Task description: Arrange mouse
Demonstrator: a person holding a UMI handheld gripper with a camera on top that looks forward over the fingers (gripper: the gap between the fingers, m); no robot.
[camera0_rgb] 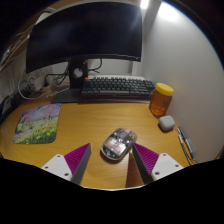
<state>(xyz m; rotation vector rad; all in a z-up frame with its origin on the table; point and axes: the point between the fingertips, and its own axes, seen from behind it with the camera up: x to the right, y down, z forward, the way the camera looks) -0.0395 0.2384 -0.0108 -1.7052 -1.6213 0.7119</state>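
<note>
While the claw (104, 166) stands open, the mouse (118, 144) lies on the tabletop (85, 125) just ahead, between its fingers — ungripped. Mouse mat (38, 124) sits well apart, far left, bare. Judgement: task barely begun — grasp and placement both remain.

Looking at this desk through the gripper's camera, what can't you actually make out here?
Gripper view:
- Monitor: screen dark, content unreadable.
- Keyboard: keys too small to read.
- Orange container: label too small.
- Mouse: far side hidden by its own body; it stands between the open fingers of the gripper.
- Mouse pad: picture unclear.
</note>
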